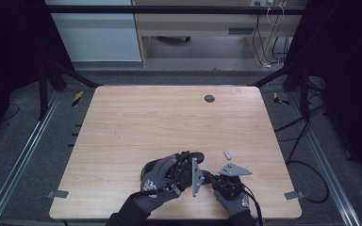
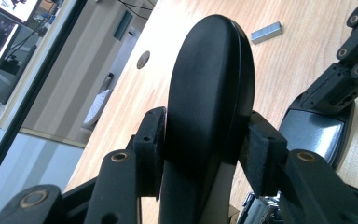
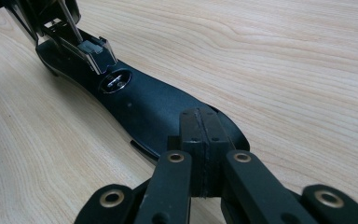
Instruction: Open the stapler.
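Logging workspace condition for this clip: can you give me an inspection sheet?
Surface: wooden table, bare apart from a round grommet.
Job's things: black stapler swung open; top arm raised, base flat on the table.
Clutter: staple strip lying loose beyond the hands.
Grippers: left tongs clamp the top arm; right tongs shut, tips over the base.
Cables: gripper cable trails off the near edge; floor cables at right.
Surroundings: wooden desk behind.
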